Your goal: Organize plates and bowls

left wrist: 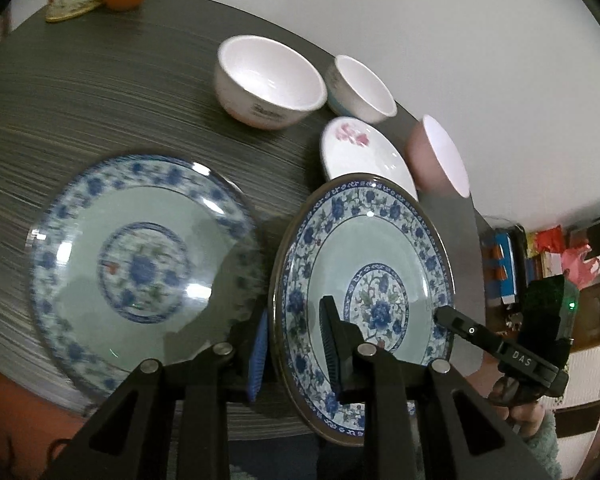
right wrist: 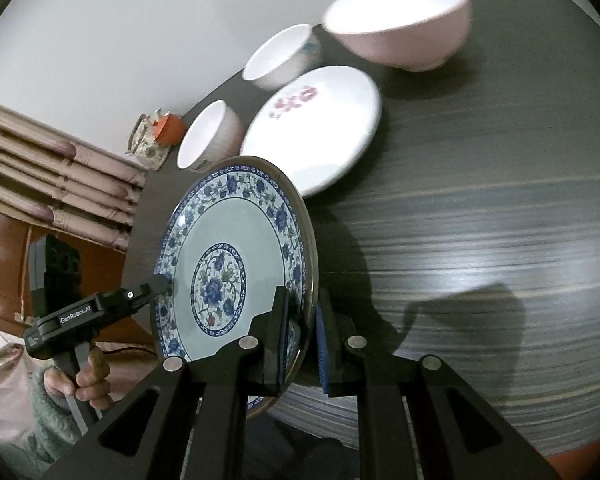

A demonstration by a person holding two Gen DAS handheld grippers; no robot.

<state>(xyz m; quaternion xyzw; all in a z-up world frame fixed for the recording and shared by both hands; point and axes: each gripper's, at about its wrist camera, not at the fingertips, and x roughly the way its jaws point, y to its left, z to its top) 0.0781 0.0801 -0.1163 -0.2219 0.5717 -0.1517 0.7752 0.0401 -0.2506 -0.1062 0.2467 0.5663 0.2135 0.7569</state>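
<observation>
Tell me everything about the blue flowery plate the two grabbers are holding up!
The held plate is round and glossy, probably ceramic, with a pale green middle, a blue flower medallion in the centre and a white rim band of blue blossoms. It is lifted off the dark table and tilted steeply, almost on edge. The right gripper pinches its lower rim, and the left gripper clamps the opposite edge. A second plate with a similar pattern lies flat on the table beside it.
</observation>
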